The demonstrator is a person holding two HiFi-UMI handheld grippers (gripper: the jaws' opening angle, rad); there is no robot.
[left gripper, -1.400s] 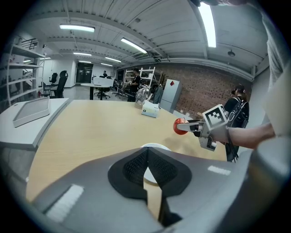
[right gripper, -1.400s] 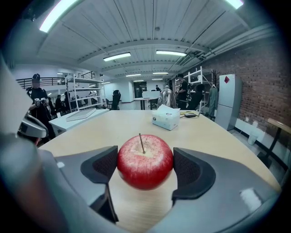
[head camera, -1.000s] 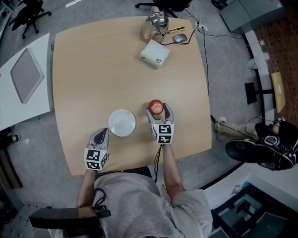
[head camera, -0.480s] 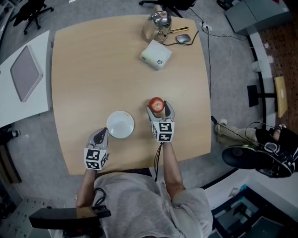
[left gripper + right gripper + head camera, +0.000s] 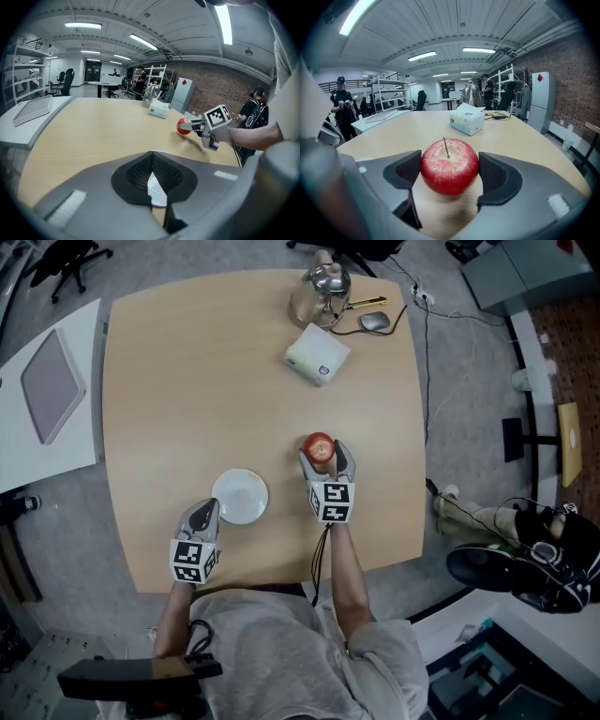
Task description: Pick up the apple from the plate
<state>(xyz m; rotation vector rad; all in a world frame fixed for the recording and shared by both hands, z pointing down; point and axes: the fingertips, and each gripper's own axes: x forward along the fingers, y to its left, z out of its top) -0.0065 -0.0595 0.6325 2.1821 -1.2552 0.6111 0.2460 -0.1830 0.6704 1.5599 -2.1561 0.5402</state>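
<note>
- Red apple (image 5: 449, 166), stem up, is clamped between the black pads (image 5: 404, 171) of the right gripper (image 5: 449, 174), one pad pressed to each flank.
- From above, that gripper (image 5: 324, 457) points to 12 o'clock, with the fruit (image 5: 319, 446) at its tips and its marker cube (image 5: 330, 502) behind at 6 o'clock.
- The apple is off the plate (image 5: 240, 496), at about 2 o'clock from it and near it. It looks lifted clear of the wood, with a soft shadow beneath.
- The left gripper (image 5: 151, 164) is closed on nothing. Its mesh pads (image 5: 138, 172) meet edge to edge, and a sliver of the white plate (image 5: 157, 193) shows below them.
- From above, the left gripper (image 5: 202, 515) lies at 7 o'clock from the plate, its tips just beside the rim.
- Both grippers are over the near part of the pale wooden table (image 5: 187, 381).
- Well apart at 12 o'clock from the apple lies a white tissue box (image 5: 317, 354). Beyond it, by the far edge, stand a glass kettle (image 5: 319, 292) and a grey mouse (image 5: 375, 322).
- At 9 o'clock a white side desk (image 5: 80, 343) carries a flat grey tablet (image 5: 52, 390).
- A person in black (image 5: 553, 549) is on the floor at 3 o'clock.
</note>
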